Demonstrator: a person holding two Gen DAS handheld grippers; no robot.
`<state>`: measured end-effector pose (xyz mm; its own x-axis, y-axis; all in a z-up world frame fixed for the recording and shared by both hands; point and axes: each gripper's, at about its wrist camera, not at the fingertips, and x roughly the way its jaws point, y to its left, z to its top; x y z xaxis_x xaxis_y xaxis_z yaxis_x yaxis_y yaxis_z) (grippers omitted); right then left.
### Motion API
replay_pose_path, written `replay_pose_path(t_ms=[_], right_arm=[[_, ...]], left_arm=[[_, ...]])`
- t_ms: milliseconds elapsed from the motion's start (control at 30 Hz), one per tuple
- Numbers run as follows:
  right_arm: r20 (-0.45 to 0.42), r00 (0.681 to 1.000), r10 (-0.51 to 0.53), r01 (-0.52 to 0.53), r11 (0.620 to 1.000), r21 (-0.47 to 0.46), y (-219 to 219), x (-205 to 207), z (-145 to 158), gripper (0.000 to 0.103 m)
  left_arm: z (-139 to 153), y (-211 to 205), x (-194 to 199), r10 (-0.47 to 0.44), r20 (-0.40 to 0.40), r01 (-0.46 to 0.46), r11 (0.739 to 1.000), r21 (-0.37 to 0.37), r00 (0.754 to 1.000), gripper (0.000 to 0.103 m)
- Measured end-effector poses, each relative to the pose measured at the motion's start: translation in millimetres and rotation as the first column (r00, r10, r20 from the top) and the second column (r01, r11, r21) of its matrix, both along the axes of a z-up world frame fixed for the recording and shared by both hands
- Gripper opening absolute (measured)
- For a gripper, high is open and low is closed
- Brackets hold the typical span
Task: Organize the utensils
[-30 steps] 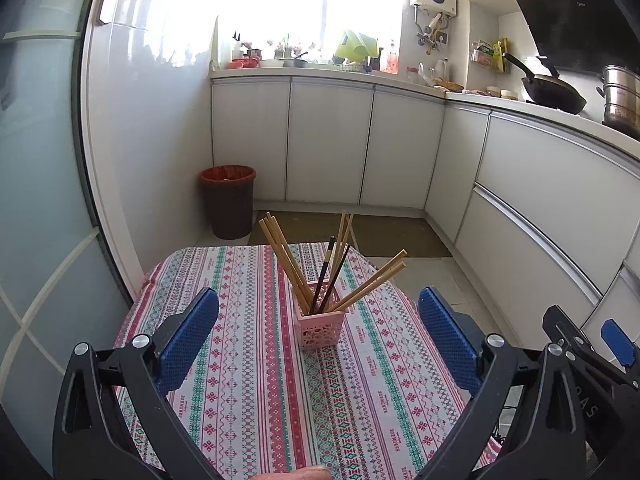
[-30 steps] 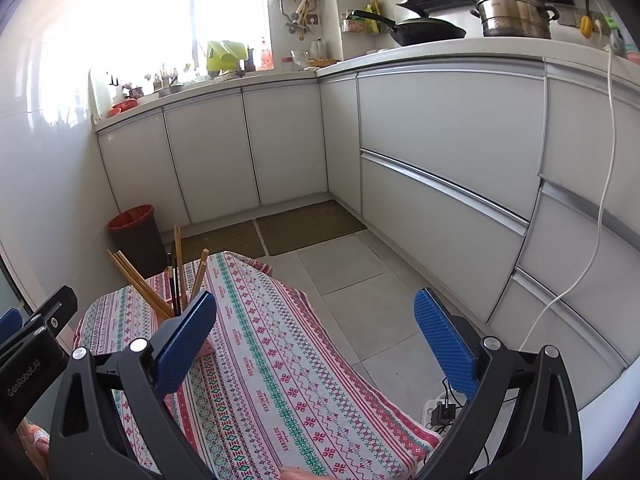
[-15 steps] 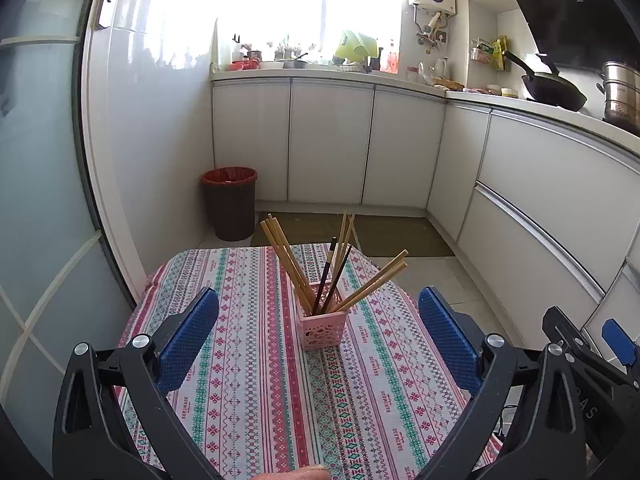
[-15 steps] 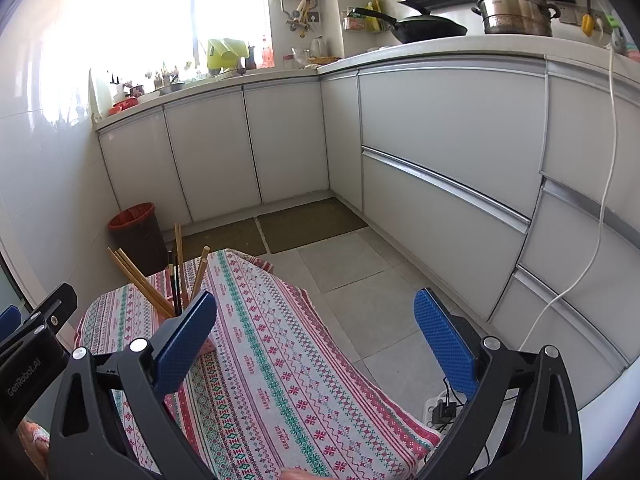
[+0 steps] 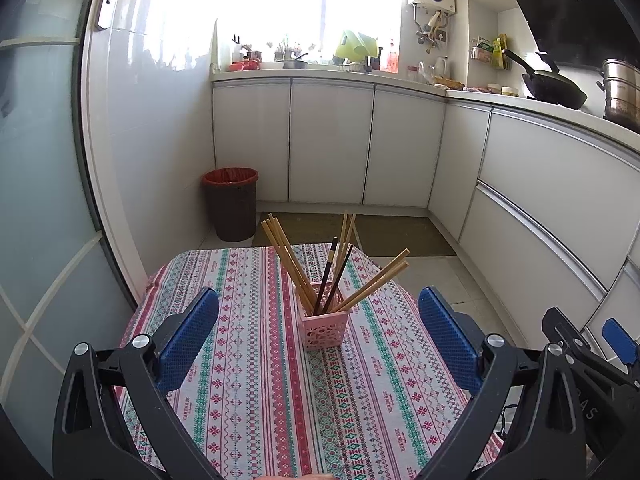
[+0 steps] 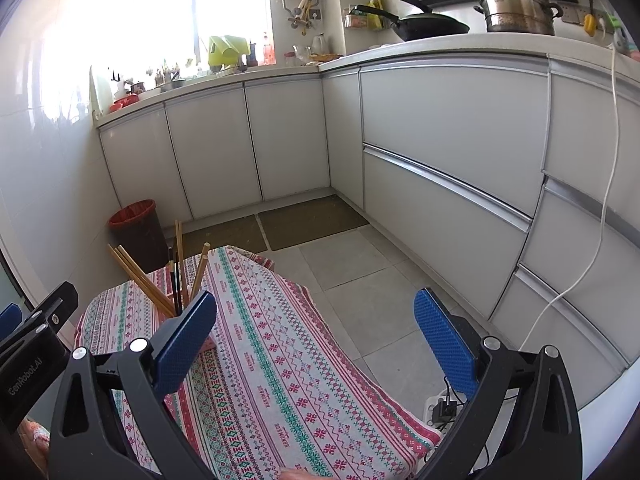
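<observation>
Left wrist view: nothing much has moved. The chopsticks (image 5: 320, 276) still stand in the pink basket (image 5: 323, 326). Both the left gripper (image 5: 318, 340) and the right gripper (image 6: 316, 340) stay wide open, holding nothing. The tidying looks finished.

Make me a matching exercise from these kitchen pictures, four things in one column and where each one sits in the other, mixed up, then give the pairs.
Things:
1. pink perforated plastic holder
2. dark bin with red liner
3. black wok
4. stacked steel steamer pot

Places:
A. on the floor, beside the white cabinets
B. on the counter, at the far right end
C. on the patterned tablecloth, holding chopsticks
D. on the counter, under the dark hood

Pairs: 1-C, 2-A, 3-D, 4-B
</observation>
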<state>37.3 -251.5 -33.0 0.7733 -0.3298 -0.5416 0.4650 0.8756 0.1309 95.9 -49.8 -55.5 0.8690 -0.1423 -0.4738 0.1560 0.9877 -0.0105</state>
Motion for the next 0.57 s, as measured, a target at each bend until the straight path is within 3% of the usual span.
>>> replay_pose_path(t_ms=[100, 267, 367, 400, 567], right_arm=[[-0.003, 1.000, 0.001, -0.001, 1.000, 0.006, -0.2, 0.6, -0.8, 0.096], [-0.008, 1.000, 0.004, -0.004, 1.000, 0.007, -1.2, 1.3, -3.1, 0.096], [-0.006, 1.000, 0.001, 0.000, 1.000, 0.004, -2.1, 1.1, -2.9, 0.096], [-0.006, 1.000, -0.001, 0.001, 1.000, 0.004, -2.6, 1.1, -3.1, 0.096], [-0.005, 1.000, -0.008, 0.008, 1.000, 0.008, -4.3, 1.4, -3.5, 0.096]], left_arm=[[-0.1, -1.2, -1.8, -0.033, 0.020, 0.033, 0.999, 0.000, 0.999, 0.094], [-1.5, -4.9, -5.0, -0.064, 0.037, 0.064, 0.998, -0.001, 0.997, 0.083], [-2.0, -6.4, -4.0, -0.067, 0.034, 0.067, 0.998, 0.002, 0.997, 0.088], [-1.8, -6.4, -3.8, -0.064, 0.030, 0.064, 0.998, -0.001, 0.998, 0.094], [0.6, -5.4, -5.2, -0.042, 0.031, 0.042, 0.999, -0.005, 0.999, 0.096]])
